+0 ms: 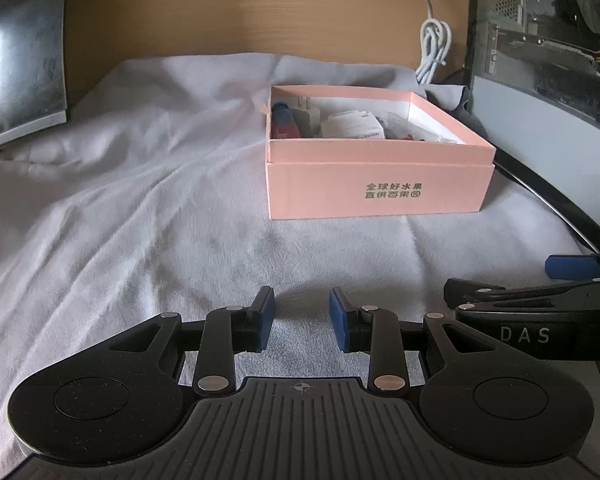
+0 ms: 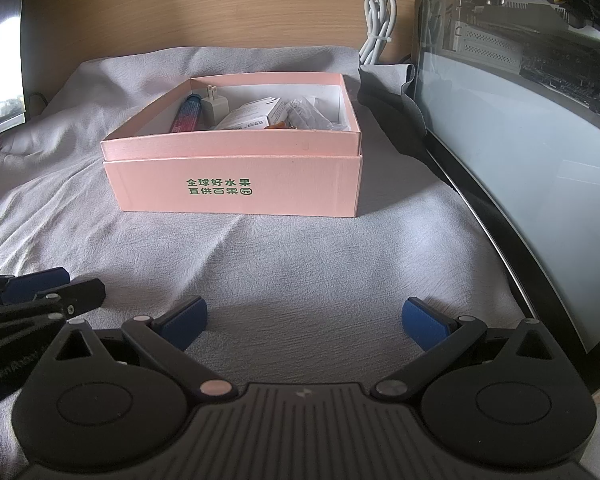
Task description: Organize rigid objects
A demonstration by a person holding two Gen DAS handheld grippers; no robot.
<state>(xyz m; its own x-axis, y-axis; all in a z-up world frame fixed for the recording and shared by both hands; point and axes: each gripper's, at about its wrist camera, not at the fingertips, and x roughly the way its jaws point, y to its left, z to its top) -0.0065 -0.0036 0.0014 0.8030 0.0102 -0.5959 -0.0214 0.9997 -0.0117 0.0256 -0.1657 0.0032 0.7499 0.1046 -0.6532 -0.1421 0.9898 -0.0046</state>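
- One pink box (image 2: pixel 236 196)
- One plug (image 2: pixel 214 106) in it
- One tube (image 2: pixel 186 114)
- One white carton (image 2: pixel 252 118)
- One cloth (image 2: pixel 300 260)
- One cable (image 2: pixel 378 24)
- Two grippers: left (image 1: pixel 302 320), right (image 2: pixel 304 322)

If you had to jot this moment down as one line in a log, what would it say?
left gripper: open, empty | right gripper: open wide, empty | pink box: on cloth, items inside | cloth around box: nothing loose seen

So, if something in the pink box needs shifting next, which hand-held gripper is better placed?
Probably the right hand-held gripper: the pink box sits almost straight ahead of it and its jaws stand wide open and empty. From the left hand-held gripper the box lies off to the right, and its jaws stand narrower.
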